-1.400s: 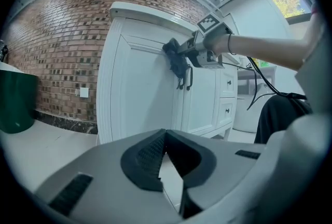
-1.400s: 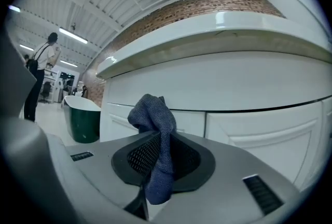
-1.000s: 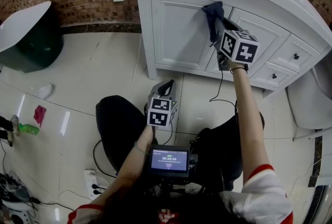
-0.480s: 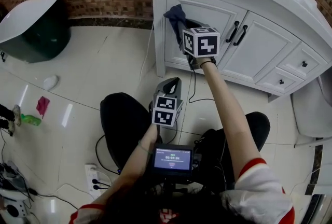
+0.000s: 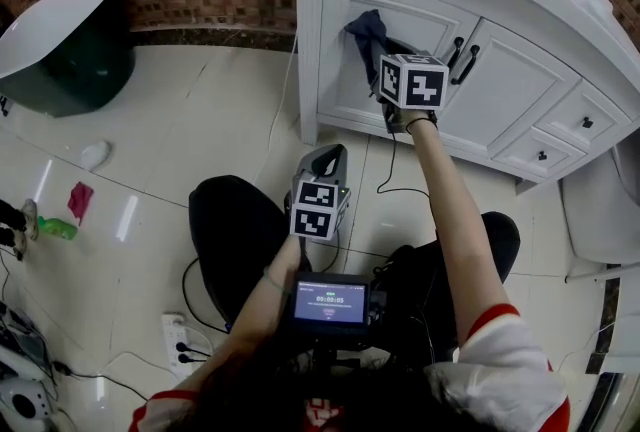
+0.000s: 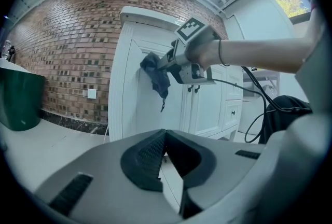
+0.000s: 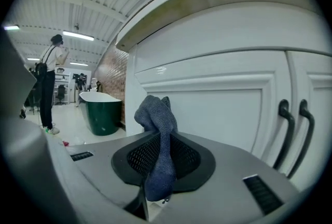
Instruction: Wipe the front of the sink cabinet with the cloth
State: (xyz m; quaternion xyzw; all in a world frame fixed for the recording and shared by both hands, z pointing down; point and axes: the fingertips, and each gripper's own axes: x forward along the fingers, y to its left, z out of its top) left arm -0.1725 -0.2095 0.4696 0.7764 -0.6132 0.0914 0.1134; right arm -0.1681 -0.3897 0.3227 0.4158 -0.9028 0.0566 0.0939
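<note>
Right of the dark green, white-rimmed bathtub (image 5: 60, 50), the left gripper (image 6: 165, 137) hangs low with jaws pressed together on nothing, while the right gripper (image 7: 161, 142) pinches a crumpled dark blue cloth (image 7: 157, 119) at the left door panel of the white wooden sink cabinet (image 5: 500, 80).

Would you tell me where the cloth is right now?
In the head view, upper middle: the cloth is pinched in the right gripper at the cabinet's left door.
</note>
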